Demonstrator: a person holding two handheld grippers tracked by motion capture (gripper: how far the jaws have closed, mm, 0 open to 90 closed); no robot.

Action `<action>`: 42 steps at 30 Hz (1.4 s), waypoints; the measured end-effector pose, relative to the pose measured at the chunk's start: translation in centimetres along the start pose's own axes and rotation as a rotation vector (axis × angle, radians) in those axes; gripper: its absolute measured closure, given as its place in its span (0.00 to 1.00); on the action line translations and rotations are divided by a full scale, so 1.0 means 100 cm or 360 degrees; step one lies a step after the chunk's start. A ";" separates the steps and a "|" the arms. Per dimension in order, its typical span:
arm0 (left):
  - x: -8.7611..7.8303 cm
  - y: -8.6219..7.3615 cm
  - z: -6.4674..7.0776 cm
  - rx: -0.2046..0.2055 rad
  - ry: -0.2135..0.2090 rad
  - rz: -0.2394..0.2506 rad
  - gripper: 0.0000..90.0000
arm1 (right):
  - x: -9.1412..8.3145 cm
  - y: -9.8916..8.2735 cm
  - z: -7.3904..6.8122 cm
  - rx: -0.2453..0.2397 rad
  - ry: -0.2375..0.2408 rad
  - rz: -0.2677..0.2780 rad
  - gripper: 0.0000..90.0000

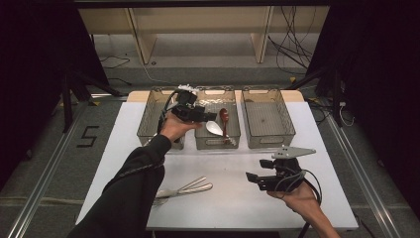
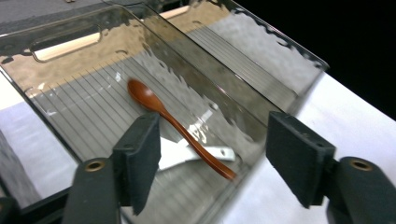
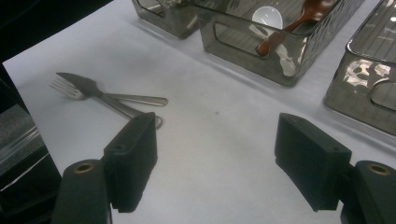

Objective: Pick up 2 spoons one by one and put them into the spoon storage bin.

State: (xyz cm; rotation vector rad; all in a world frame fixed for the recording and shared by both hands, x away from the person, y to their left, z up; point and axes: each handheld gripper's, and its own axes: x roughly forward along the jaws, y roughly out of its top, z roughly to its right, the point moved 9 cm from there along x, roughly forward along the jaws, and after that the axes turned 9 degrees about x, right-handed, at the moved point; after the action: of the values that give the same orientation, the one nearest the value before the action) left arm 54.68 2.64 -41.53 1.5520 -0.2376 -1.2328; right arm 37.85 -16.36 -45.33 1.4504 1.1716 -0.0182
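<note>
floor (image 1: 44,163): grey, marked "5" | wooden shelving (image 1: 198,29) behind | black curtains (image 1: 29,74) at sides

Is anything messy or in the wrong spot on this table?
Nothing is spilled or broken. The brown wooden spoon lies crossed over the white plastic spoon in the middle smoky clear bin, while the metal fork and metal knife lie crossed on the white table, outside any bin.
</note>
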 end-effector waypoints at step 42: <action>-0.081 -0.117 0.044 0.0231 0.0009 -0.0278 0.21 | 0.002 0.000 -0.005 -0.0016 -0.0001 -0.0011 0.34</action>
State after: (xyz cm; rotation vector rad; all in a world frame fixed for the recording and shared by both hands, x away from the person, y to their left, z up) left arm 42.57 10.20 -45.86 1.7303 -0.1945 -1.3719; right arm 37.67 -15.83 -45.34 1.4374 1.1748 -0.0176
